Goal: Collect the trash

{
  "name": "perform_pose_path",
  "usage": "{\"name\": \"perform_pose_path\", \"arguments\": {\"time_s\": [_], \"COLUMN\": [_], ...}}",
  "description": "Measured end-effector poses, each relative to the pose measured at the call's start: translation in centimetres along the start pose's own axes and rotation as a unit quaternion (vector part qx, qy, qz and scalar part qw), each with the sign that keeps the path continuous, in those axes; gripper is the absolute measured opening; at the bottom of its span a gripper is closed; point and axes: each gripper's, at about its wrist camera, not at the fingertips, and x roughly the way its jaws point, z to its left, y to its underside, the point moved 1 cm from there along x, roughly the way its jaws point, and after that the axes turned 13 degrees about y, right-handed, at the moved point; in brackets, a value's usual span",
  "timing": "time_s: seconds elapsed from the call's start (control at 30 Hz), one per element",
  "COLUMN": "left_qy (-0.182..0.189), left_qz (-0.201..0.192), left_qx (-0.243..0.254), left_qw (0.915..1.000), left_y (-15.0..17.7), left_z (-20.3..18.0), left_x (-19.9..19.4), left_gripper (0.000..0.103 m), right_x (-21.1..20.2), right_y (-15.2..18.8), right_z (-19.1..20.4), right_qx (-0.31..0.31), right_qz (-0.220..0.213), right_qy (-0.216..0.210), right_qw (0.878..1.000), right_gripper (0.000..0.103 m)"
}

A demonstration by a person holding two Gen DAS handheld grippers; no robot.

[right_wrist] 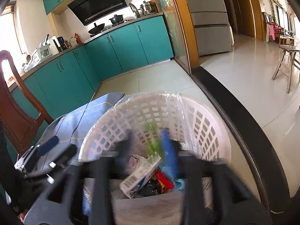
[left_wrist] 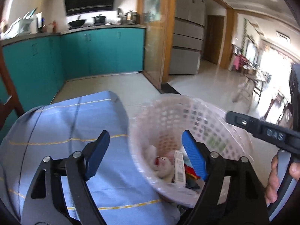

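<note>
A white lattice waste basket (left_wrist: 206, 120) lined with clear plastic stands beside a table with a blue cloth (left_wrist: 75, 123). Inside lie a white carton (left_wrist: 179, 166), crumpled tissue (left_wrist: 163, 166) and red wrappers. My left gripper (left_wrist: 148, 155) is open and empty, straddling the basket's near rim. In the right wrist view the basket (right_wrist: 204, 123) fills the middle, with the carton (right_wrist: 140, 174) and a green item (right_wrist: 153, 140) inside. My right gripper (right_wrist: 150, 150) is blurred, open over the basket mouth, holding nothing that I can see. It shows at the right in the left wrist view (left_wrist: 243, 121).
Teal kitchen cabinets (right_wrist: 112, 52) run along the back with pots on the counter. A brown wooden chair (right_wrist: 16, 103) stands at the left. A sliding glass door with a dark floor track (right_wrist: 234, 105) and a grey fridge (right_wrist: 210, 18) are at the right. Tiled floor surrounds the basket.
</note>
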Motion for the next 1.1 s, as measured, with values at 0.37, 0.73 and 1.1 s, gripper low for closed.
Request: {"name": "perform_pose_path", "arguments": {"time_s": [0.37,0.73,1.1], "left_qy": [-0.102,-0.158,-0.175], "left_qz": [-0.016,-0.061,-0.069], "left_qx": [-0.015,-0.006,-0.013], "left_qw": [0.9946,0.9855,0.9821], "left_y": [0.2,1.8,2.5], "left_z": [4.3,2.6,2.7], "left_x": [-6.8,-20.5,-25.3], "left_gripper": [0.099,0.100,0.100], "right_x": [-5.3,-16.2,-19.7], "right_y": [1.7,6.7,6.9], "right_z": [2.3,10.8,12.0], "right_qx": [-0.016,-0.134,-0.133], "right_qz": [-0.087,-0.160,-0.165], "right_qy": [0.041,0.056,0.069], "right_qw": [0.995,0.976,0.975], "right_gripper": [0.088,0.100,0.100]}}
